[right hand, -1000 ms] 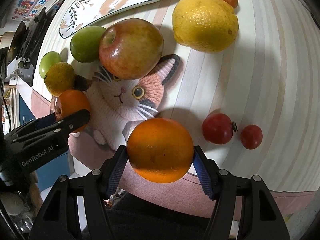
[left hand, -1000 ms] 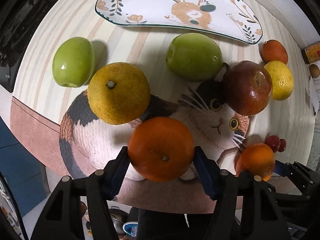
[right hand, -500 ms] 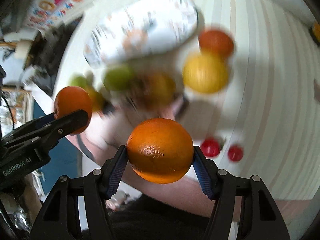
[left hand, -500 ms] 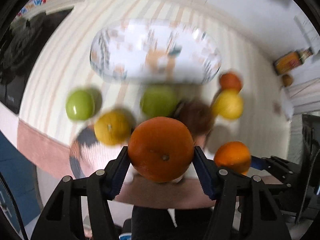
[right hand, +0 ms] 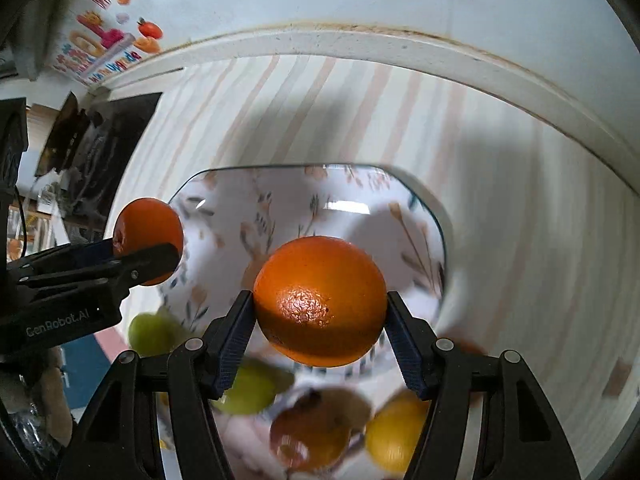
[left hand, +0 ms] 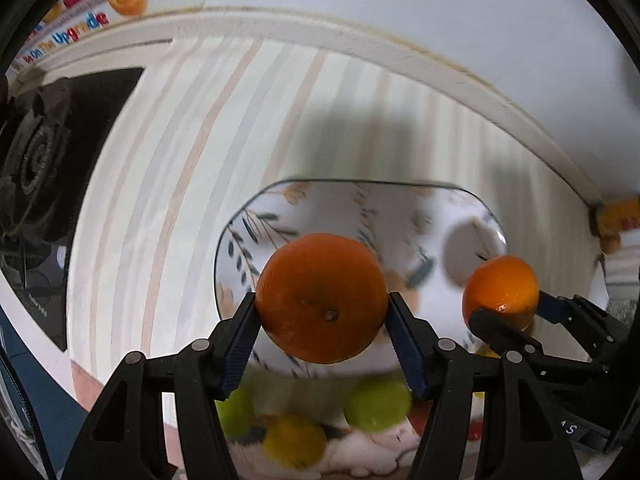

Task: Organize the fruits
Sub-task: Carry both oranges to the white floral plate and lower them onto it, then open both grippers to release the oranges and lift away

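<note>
My left gripper (left hand: 322, 334) is shut on an orange (left hand: 322, 298) and holds it above the floral plate (left hand: 256, 240). My right gripper (right hand: 320, 332) is shut on a second orange (right hand: 320, 300) over the same plate (right hand: 224, 216). Each gripper shows in the other's view: the right one with its orange (left hand: 500, 292) at the right, the left one with its orange (right hand: 148, 234) at the left. Green apples (left hand: 376, 404), a yellow fruit (left hand: 294, 442), a red apple (right hand: 312, 436) and a lemon (right hand: 394, 436) lie blurred below, near the cat mat.
The striped tabletop (left hand: 180, 160) runs back to a white wall edge (right hand: 360, 40). A black stove (left hand: 44, 160) stands at the left. A yellow packet (left hand: 616, 216) sits at the far right.
Both grippers have risen and moved forward with their oranges, from over the cat mat to above the floral plate. The loose fruits have slid to the bottom of both views.
</note>
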A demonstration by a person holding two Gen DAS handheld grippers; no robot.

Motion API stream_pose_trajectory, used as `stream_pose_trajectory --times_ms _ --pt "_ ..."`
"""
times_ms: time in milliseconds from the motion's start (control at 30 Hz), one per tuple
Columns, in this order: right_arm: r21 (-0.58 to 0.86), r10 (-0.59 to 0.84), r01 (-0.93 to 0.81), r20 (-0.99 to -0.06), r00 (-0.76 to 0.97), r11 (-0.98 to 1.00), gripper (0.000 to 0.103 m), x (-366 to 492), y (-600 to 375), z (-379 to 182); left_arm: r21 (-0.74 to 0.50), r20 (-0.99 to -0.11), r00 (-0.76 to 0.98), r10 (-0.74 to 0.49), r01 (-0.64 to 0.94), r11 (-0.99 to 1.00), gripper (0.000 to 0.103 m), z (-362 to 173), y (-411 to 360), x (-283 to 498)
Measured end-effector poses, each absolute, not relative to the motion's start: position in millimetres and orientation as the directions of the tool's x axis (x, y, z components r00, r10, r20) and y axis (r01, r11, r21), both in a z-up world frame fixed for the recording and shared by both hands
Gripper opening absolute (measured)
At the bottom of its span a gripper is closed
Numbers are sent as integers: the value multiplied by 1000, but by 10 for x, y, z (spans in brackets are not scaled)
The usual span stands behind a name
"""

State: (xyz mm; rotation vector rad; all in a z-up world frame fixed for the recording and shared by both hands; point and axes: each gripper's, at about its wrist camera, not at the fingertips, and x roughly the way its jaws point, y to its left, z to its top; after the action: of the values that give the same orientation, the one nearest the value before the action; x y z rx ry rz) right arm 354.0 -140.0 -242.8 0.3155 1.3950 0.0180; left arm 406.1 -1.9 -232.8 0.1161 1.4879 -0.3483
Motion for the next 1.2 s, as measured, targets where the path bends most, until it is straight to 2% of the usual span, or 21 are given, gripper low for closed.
stream_pose_trajectory --times_ms 333,600,633,700,733,767,800,1000,1200 --pt "203 194 127 -978 74 971 67 4058 -1307 -2879 -179 -983 -75 -165 240 954 60 -2800 51 4346" --pt "229 225 160 -973 43 960 68 4075 -1360 -2942 -189 -978 -125 -166 203 961 62 -2940 179 4364" --pt "238 236 175 -971 36 955 69 4073 -1385 -2946 -188 -979 -121 -166 202 961 62 -2933 205 4366" --pt "242 239 196 -970 38 950 80 4068 -1460 -2913 -175 -982 -111 -156 198 964 62 -2901 275 4343" --pt "253 248 202 -968 46 946 88 4049 -1472 -2867 -176 -982 -109 -157 196 965 68 -2891 287 4351" --pt "256 251 207 -967 52 944 89 4033 -1481 -2823 -183 -981 -106 -164 194 964 86 -2873 319 4340" --pt "251 245 210 -968 54 945 89 4017 -1494 -2780 -181 -982 -95 -165 195 964 92 -2832 363 4311" --pt "185 178 229 -983 53 956 91 3826 -1523 -2531 -153 -988 -33 -149 199 968 93 -2537 548 4134" --pt "111 104 243 -994 41 964 91 3515 -1473 -2346 -58 -996 57 -71 203 977 93 -2192 769 3764"
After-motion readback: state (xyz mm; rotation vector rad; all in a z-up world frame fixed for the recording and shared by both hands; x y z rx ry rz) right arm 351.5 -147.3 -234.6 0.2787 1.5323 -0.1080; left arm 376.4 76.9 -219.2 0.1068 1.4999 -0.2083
